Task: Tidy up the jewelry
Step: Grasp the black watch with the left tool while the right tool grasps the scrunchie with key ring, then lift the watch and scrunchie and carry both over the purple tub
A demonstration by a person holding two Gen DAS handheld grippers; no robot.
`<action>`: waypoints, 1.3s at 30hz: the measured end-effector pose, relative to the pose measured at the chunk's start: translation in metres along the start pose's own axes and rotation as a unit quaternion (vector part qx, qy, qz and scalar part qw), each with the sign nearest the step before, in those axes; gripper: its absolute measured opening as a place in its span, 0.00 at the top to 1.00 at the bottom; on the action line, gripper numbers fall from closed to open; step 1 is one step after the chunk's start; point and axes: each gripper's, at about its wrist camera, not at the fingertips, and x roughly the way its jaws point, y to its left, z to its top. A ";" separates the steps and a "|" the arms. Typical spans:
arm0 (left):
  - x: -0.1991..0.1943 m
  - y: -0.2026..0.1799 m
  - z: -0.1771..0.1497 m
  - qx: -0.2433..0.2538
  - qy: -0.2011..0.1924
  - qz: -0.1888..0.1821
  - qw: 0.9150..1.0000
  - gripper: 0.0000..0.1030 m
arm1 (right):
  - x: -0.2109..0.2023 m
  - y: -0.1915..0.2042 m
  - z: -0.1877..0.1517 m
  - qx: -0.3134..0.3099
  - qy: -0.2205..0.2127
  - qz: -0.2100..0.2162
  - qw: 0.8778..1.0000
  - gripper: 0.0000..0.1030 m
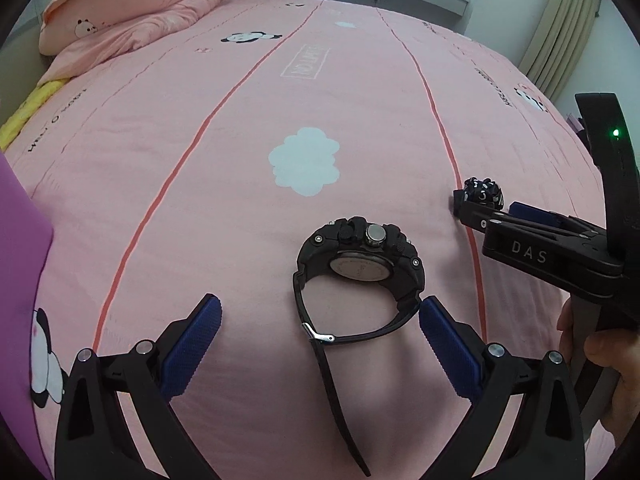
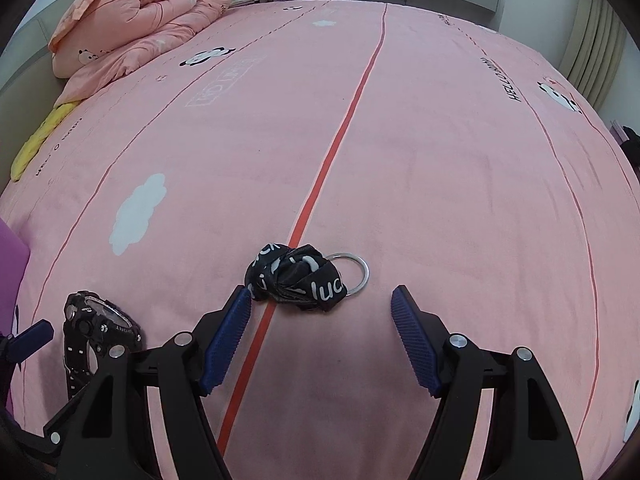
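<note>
A black sport watch (image 1: 360,266) lies on the pink bedsheet (image 1: 240,160), its strap trailing toward me. My left gripper (image 1: 320,320) is open, just short of the watch, with the strap near its right finger. A black lanyard with white letters (image 2: 298,278) and a metal ring (image 2: 354,274) lies bunched on the sheet. My right gripper (image 2: 322,308) is open right behind the lanyard, empty. The watch also shows in the right wrist view (image 2: 100,324) at lower left. The right gripper shows in the left wrist view (image 1: 460,200), next to the lanyard (image 1: 482,192).
A purple object (image 1: 20,248) stands at the left edge, also in the right wrist view (image 2: 10,264). A folded pink quilt (image 2: 144,12) lies at the far left corner of the bed. A window and curtains (image 2: 592,48) are beyond the bed.
</note>
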 end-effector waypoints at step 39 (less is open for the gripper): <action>-0.022 0.001 -0.040 0.004 0.014 0.001 1.000 0.37 | -0.055 0.004 -0.056 -0.002 -0.071 0.046 0.996 0.50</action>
